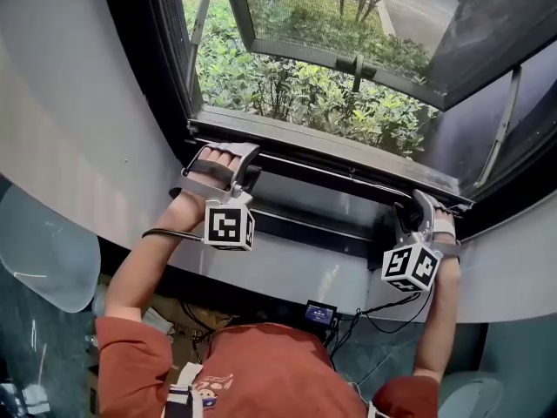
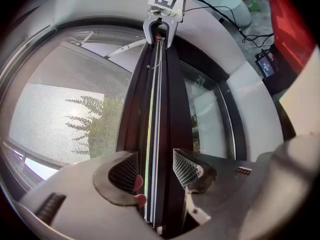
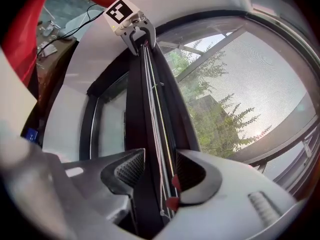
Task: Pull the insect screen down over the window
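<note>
Dark bar [image 1: 331, 174] of the screen lies just at the sill [image 1: 296, 138]. The left gripper [image 2: 155, 176] and right gripper [image 3: 154, 176] each clamp it near opposite ends, probably to keep it level.

Possibly office: window [image 1: 348, 151], cables [image 1: 383, 307] below

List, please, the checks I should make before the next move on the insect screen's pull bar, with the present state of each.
1. Left gripper holds the pull bar: ok, its jaws close on the bar.
2. Right gripper holds the same bar: ok.
3. Grippers sit toward opposite ends of the bar: ok.
4. Screen mesh is drawn across the opening: ok.
5. Bar is latched at the bottom: cannot tell.
</note>
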